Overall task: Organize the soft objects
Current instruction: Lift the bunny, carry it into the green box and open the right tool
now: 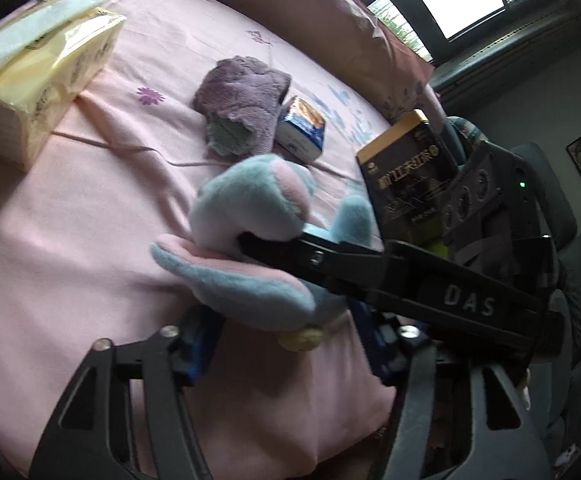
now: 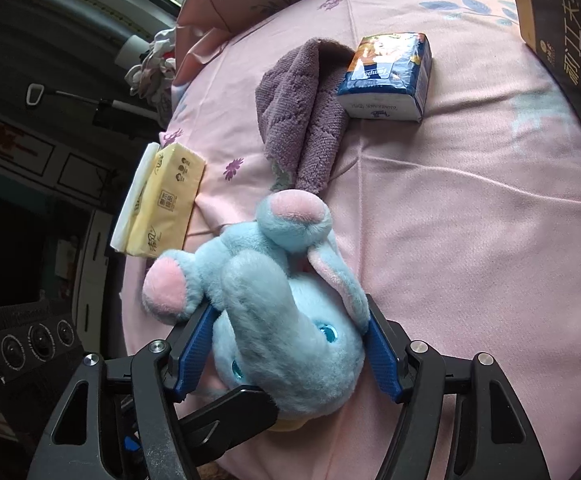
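A blue and pink plush bunny [image 2: 286,320] lies on the pink bed sheet [image 2: 470,240]. In the right wrist view my right gripper [image 2: 288,354] is shut on its head, blue pads pressed into the fur on both sides. In the left wrist view my left gripper [image 1: 290,320] closes on the bunny's [image 1: 250,208] lower part from below, pads against the fur. One right finger [image 1: 274,250] crosses over the toy. One left finger [image 2: 234,408] touches the head from underneath. A purple towel [image 1: 242,100] lies just beyond.
A blue pocket tissue pack [image 2: 386,76] rests against the towel [image 2: 302,120]. A yellow tissue pack [image 1: 38,80] sits at the left, near the bed's edge. A dark box with gold lettering [image 1: 406,184] stands at the right. Pillows [image 1: 310,4] line the far side.
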{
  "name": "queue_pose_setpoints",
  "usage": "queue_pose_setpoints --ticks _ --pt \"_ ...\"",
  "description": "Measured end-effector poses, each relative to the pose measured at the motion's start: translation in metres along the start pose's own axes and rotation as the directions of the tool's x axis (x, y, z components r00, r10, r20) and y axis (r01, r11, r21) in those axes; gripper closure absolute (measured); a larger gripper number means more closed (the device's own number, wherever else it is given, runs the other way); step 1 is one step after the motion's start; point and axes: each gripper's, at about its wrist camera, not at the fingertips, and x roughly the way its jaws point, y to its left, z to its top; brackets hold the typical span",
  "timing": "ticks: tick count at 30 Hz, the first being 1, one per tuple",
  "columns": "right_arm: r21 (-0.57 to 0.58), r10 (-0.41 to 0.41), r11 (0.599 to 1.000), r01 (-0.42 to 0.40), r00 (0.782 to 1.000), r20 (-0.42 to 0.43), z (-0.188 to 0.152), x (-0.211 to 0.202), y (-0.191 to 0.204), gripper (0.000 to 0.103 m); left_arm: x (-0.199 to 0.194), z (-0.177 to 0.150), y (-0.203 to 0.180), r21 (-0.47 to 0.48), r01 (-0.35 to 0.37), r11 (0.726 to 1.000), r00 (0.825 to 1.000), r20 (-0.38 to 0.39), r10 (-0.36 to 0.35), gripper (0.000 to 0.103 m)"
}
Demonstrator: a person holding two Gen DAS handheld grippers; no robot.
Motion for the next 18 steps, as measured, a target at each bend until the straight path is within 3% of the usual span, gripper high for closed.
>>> queue_pose_setpoints --ticks 3,10,18 --pt "-0.005 0.006 1.0 -0.005 1.0 0.017 -0.001 -0.003 0.002 0.036 -0.005 -0.003 -0.012 0.075 -0.038 0.996 0.999 0.041 0.035 0.05" --pt "-0.01 0.013 1.0 -0.013 0.999 0.035 0.0 -0.007 0.005 0.036 -0.007 -0.004 -0.015 0.093 -0.053 0.994 0.996 0.074 0.046 0.051" --pt "-0.055 0.016 0.998 -0.009 0.99 0.14 -0.002 -0.031 0.013 0.036 -0.015 -0.007 -0.033 0.16 -0.037 0.986 0.987 0.163 0.011 0.05"
